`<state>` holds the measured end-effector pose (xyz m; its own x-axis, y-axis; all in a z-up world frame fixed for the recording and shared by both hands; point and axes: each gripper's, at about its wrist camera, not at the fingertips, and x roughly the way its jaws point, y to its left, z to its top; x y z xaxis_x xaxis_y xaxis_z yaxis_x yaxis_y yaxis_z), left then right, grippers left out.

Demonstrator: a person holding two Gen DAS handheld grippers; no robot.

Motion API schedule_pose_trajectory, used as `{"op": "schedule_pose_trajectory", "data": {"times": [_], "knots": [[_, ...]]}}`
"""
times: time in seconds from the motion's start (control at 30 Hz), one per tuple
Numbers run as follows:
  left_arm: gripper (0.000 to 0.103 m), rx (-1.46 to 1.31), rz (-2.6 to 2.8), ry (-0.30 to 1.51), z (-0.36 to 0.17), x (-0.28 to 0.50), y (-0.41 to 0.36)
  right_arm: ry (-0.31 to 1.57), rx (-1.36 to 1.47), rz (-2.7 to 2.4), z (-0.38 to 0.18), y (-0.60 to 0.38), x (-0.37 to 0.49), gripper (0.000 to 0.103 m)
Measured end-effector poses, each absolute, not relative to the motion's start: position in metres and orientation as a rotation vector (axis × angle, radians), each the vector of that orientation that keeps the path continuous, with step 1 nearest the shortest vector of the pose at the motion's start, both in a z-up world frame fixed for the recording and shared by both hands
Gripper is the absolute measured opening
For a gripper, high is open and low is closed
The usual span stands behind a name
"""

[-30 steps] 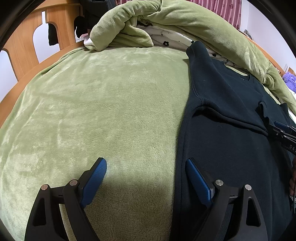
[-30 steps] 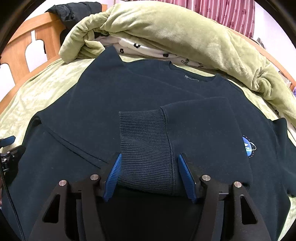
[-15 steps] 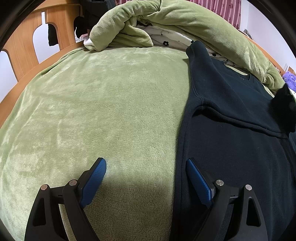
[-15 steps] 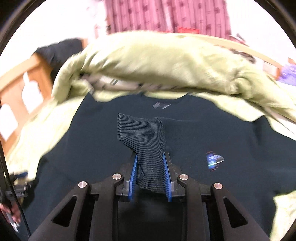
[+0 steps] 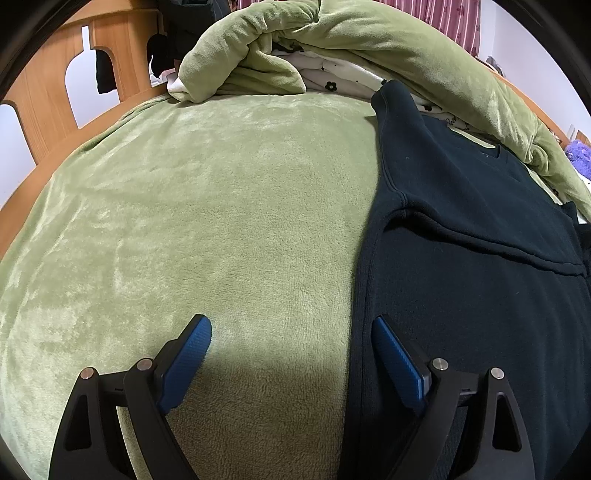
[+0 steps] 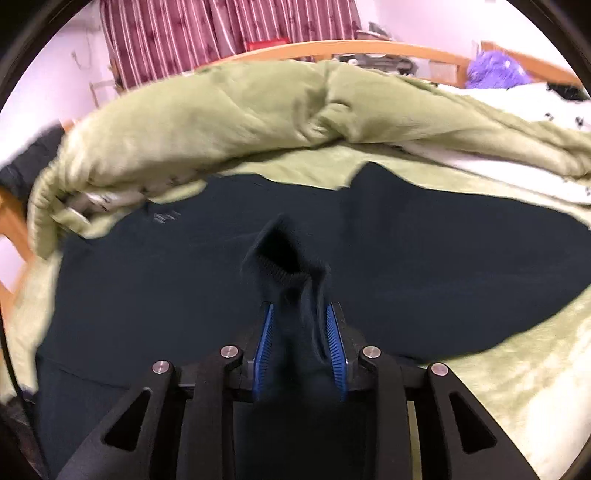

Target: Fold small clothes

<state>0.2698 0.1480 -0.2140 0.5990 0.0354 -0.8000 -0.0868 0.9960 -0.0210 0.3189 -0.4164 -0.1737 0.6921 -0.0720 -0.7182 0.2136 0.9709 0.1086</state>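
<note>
A dark navy sweatshirt (image 5: pixel 461 295) lies flat on the green blanket-covered bed (image 5: pixel 184 221). My left gripper (image 5: pixel 291 325) is open and low over the sweatshirt's left side edge, with one finger above the blanket and the other above the dark fabric, and nothing is held. In the right wrist view my right gripper (image 6: pixel 300 308) pinches the sweatshirt's ribbed sleeve cuff (image 6: pixel 280 258), raised above the sweatshirt body (image 6: pixel 147 277). Its jaws are opening slightly, with the cuff still pressed between the blue pads.
A bunched green duvet (image 6: pixel 221 122) over a white patterned sheet (image 6: pixel 535 110) lines the far side of the bed. The wooden bed frame (image 5: pixel 44 96) runs along the left. Striped curtains (image 6: pixel 184 33) and a purple plush (image 6: pixel 491 70) are beyond.
My right gripper closed on the sleeve cuff, lifted it and swept it rightward across the sweatshirt, rolling as it went, and left the left wrist view. The left gripper stayed put.
</note>
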Motion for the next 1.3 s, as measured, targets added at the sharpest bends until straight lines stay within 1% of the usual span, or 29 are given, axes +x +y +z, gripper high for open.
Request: {"op": "schedule_pose_trajectory", "data": {"times": [0.23,0.37,0.43,0.5,0.6,0.77,0.87,1.0,1.07,1.13,1.17,1.23,1.3], "knots": [[0.089,-0.053,0.076,0.927,-0.214,0.27,0.146,0.873,0.096,-0.243,-0.196,-0.43,0.313,0.03],[0.089,-0.058,0.079,0.922,-0.211,0.268,0.146,0.896,0.079,-0.267,-0.196,-0.436,0.301,0.031],[0.089,-0.069,0.081,0.906,-0.206,0.267,0.147,0.89,0.1,-0.265,-0.191,-0.439,0.29,0.035],[0.088,-0.078,0.087,0.881,-0.199,0.264,0.147,0.873,0.11,-0.254,-0.184,-0.438,0.278,0.045],[0.088,-0.073,0.086,0.838,-0.187,0.261,0.141,0.83,0.104,-0.24,-0.174,-0.435,0.257,0.053],[0.088,-0.064,0.076,0.836,-0.18,0.274,0.122,0.805,0.109,-0.198,-0.164,-0.436,0.238,0.054],[0.087,-0.032,0.075,0.836,-0.177,0.291,0.107,0.801,0.131,-0.188,-0.163,-0.442,0.234,0.054],[0.087,-0.074,0.06,0.812,-0.164,0.321,0.096,0.812,0.181,-0.165,-0.164,-0.454,0.235,0.054],[0.083,-0.062,0.068,0.823,-0.166,0.335,0.093,0.807,0.182,-0.16,-0.161,-0.458,0.235,0.054],[0.069,-0.072,0.049,0.846,-0.173,0.342,0.09,0.795,0.16,-0.17,-0.158,-0.459,0.235,0.054],[0.065,-0.086,0.041,0.863,-0.179,0.346,0.089,0.786,0.15,-0.176,-0.156,-0.459,0.234,0.054],[0.054,-0.122,0.012,0.905,-0.191,0.352,0.087,0.779,0.158,-0.171,-0.155,-0.459,0.233,0.054],[0.05,-0.158,-0.03,0.94,-0.204,0.356,0.083,0.782,0.163,-0.161,-0.156,-0.458,0.234,0.054]]}}
